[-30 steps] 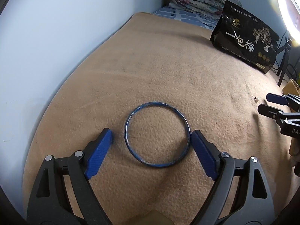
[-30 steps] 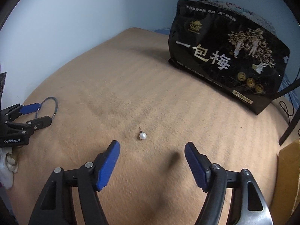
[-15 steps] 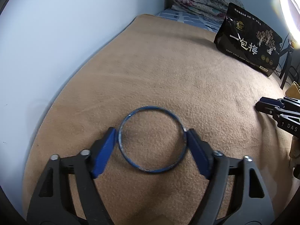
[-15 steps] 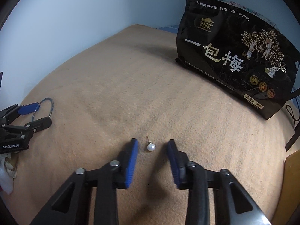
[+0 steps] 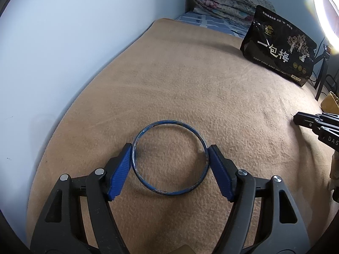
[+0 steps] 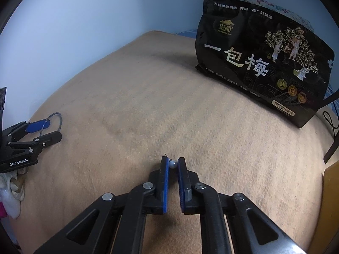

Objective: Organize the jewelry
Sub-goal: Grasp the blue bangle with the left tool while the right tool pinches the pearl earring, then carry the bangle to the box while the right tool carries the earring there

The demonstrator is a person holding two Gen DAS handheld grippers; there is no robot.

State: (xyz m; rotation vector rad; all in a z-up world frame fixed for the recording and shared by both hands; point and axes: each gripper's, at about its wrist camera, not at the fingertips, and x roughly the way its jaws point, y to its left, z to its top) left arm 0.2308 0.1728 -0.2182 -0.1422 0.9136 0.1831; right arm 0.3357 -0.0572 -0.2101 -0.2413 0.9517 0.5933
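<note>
A thin blue bangle lies on the tan blanket. My left gripper is shut on the bangle, both blue pads touching its sides. The bangle and left gripper also show at the left of the right wrist view. A small pearl earring with a thin post sits between the fingertips of my right gripper, which is shut on it at blanket level. The right gripper shows at the right edge of the left wrist view.
A black snack bag with gold and white print stands at the back right, also in the left wrist view. A folded floral quilt lies behind. A pale wall runs along the left. A ring light and tripod stand at the right.
My left gripper has closed from wide open onto the bangle. My right gripper has moved forward and closed onto the pearl earring.
</note>
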